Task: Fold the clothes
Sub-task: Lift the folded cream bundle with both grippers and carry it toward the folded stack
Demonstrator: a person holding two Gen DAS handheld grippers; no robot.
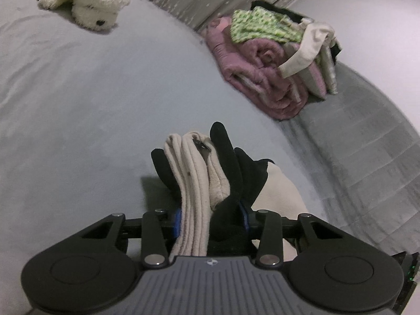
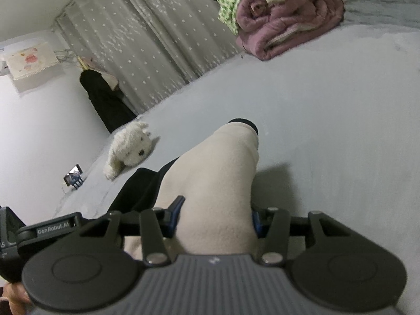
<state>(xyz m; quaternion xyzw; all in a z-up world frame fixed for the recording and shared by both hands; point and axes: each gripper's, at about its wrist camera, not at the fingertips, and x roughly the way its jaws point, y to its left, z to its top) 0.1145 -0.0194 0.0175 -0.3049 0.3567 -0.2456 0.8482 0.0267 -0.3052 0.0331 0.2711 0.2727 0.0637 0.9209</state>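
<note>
Two hand-held claws lift one cream and black fleece garment [image 1: 194, 173] above a grey bed [image 1: 78, 92].

Risks first. The bunched layers in the left claw [image 1: 195, 155] look thick and uneven, so one layer could likely slip free and let the fold fall open. If the two claws pull apart or rise unevenly, the fleece may twist and the fold line would end up crooked. A zipper pull [image 1: 200, 144] sits near the left fingertips; it might catch on a finger. The pile of folded clothes [image 1: 270, 60] at the far edge of the bed and the white plush dog [image 1: 86, 2] both lie well apart from the garment, so a collision seems unlikely.

The left claw is partly closed, its black fingers [image 1: 225, 152] pressing on several stacked cream folds with black trim beside them. The fabric runs from the fingertips back to the claw body.

The right claw [image 2: 215, 178] is also partly closed on a broad cream section [image 2: 218, 183] of the same garment, which fills the gap and drapes over the fingers, hiding the tips. A black cuff edge [image 2: 244, 122] shows at the far end. A hand [image 2: 15, 296] is just visible at the lower left corner of the right view.
</note>
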